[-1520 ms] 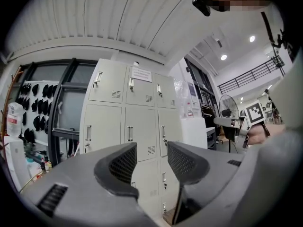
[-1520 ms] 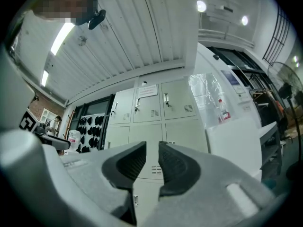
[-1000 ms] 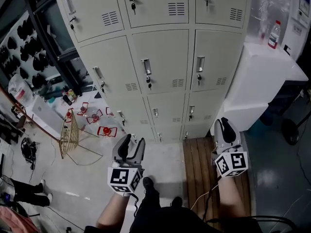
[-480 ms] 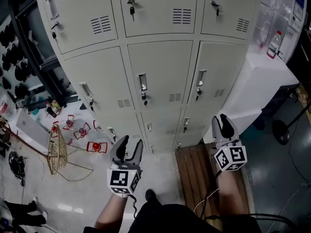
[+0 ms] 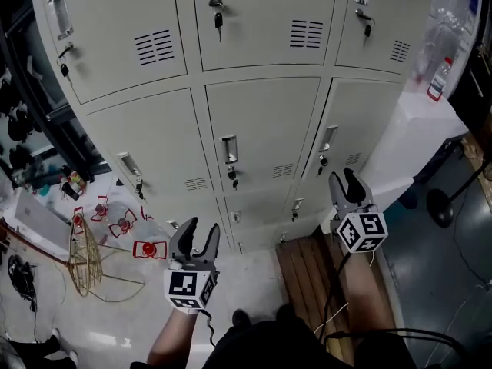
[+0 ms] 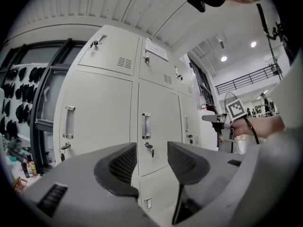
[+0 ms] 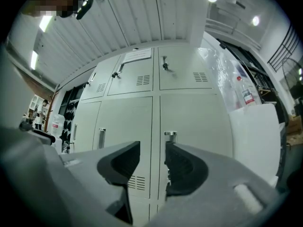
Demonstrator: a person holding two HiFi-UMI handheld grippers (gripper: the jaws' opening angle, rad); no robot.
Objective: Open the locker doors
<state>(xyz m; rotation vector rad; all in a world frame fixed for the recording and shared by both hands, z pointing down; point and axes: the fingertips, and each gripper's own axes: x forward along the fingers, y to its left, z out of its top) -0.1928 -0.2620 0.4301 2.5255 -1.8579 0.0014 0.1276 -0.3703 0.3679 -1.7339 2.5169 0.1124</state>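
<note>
The beige lockers [image 5: 261, 121] stand in front of me with all doors closed, each with a metal handle and a key below it. My left gripper [image 5: 200, 229] is open and empty, low before the bottom rows; in the left gripper view its jaws [image 6: 151, 162] frame the middle door's handle [image 6: 146, 126] from a distance. My right gripper [image 5: 342, 177] hangs just short of the middle-row right door, below its handle [image 5: 329, 138]. Its jaws [image 7: 152, 162] are opening with nothing between them, and that handle [image 7: 170, 136] shows just above the right pad.
A white cabinet [image 5: 419, 129] with a plastic bottle [image 5: 438, 79] on it flanks the lockers on the right. A wooden pallet [image 5: 307, 264] lies on the floor below. A wire basket [image 5: 84, 260] and red items [image 5: 115, 221] sit at the left.
My view and both grippers have moved closer to the lockers. The right gripper has risen toward the middle-row right door and its jaws have spread wider.
</note>
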